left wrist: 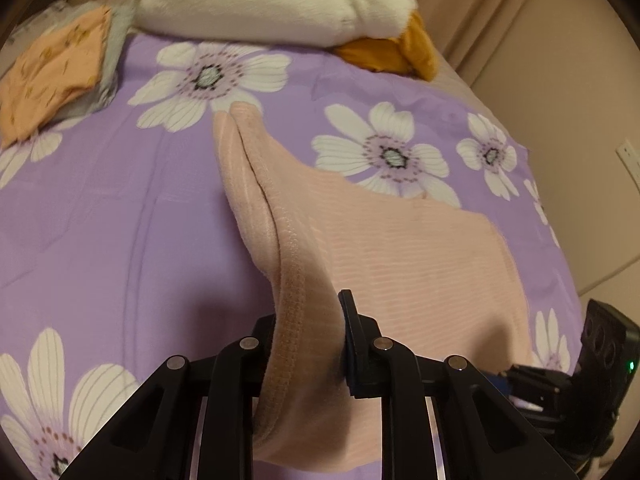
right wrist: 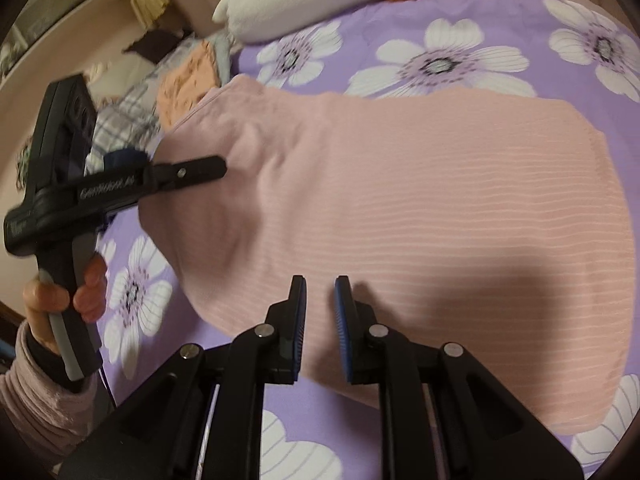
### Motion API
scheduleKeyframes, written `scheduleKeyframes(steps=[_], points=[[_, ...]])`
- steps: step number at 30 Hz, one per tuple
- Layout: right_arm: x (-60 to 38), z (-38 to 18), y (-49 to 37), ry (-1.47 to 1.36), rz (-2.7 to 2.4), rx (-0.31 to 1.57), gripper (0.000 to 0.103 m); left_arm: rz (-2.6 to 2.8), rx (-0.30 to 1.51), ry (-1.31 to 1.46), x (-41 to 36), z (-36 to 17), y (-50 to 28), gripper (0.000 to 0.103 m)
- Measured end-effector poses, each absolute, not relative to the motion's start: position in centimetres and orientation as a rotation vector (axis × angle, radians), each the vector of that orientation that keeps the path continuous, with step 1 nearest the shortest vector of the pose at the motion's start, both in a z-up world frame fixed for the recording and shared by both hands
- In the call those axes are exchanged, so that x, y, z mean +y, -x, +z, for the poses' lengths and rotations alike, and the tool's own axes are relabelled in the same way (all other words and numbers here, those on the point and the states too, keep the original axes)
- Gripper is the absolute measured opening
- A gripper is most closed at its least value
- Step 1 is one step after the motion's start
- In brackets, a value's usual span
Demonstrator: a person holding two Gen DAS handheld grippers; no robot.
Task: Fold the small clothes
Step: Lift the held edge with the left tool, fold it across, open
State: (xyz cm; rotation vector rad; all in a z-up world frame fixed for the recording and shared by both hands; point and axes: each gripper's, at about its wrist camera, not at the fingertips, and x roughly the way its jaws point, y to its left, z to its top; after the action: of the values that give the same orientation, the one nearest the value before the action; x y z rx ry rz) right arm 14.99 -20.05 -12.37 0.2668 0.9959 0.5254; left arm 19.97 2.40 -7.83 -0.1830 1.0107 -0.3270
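While pinched by its waistband in the left gripper (left wrist: 308, 344), one pink garment (left wrist: 400, 248) lifted off the purple flowered bedspread (left wrist: 120, 220); beyond, one folded orange cloth (left wrist: 52, 80) and one white plush toy (left wrist: 272, 0).

From the right wrist: right gripper (right wrist: 320, 320) jaws narrowly parted over the garment, nothing clamped. One hand (right wrist: 60, 296) holding the left tool.

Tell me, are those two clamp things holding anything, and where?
The left gripper pinches the pink garment by its banded edge. The right gripper holds nothing; its jaws stand apart above the cloth.
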Motion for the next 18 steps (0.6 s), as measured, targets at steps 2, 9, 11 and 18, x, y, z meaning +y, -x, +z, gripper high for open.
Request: scheduleKeyframes(steps=[2,9,11,18], points=[[-21.3,-12.3,-15.2,-0.31,0.518,0.987,0.016,-0.343,1.0,0.159,1.2,-7.2,-19.8,0.019],[-25.0,-12.6,-16.3,-0.527,0.515,0.945,0.031,-0.388,1.0,0.073,-3.1,-6.1,-19.6,0.019],[-26.1,-12.8,-17.0,-0.622,0.538,0.929,0.038,-0.405,1.009,0.038,-4.7,-6.0,-19.6,0.019],[-29.2,-13.8,-20.1,-0.967,0.621,0.891,0.056,-0.453,1.063,-0.055,-9.1,-7.1,-19.3,0.02]])
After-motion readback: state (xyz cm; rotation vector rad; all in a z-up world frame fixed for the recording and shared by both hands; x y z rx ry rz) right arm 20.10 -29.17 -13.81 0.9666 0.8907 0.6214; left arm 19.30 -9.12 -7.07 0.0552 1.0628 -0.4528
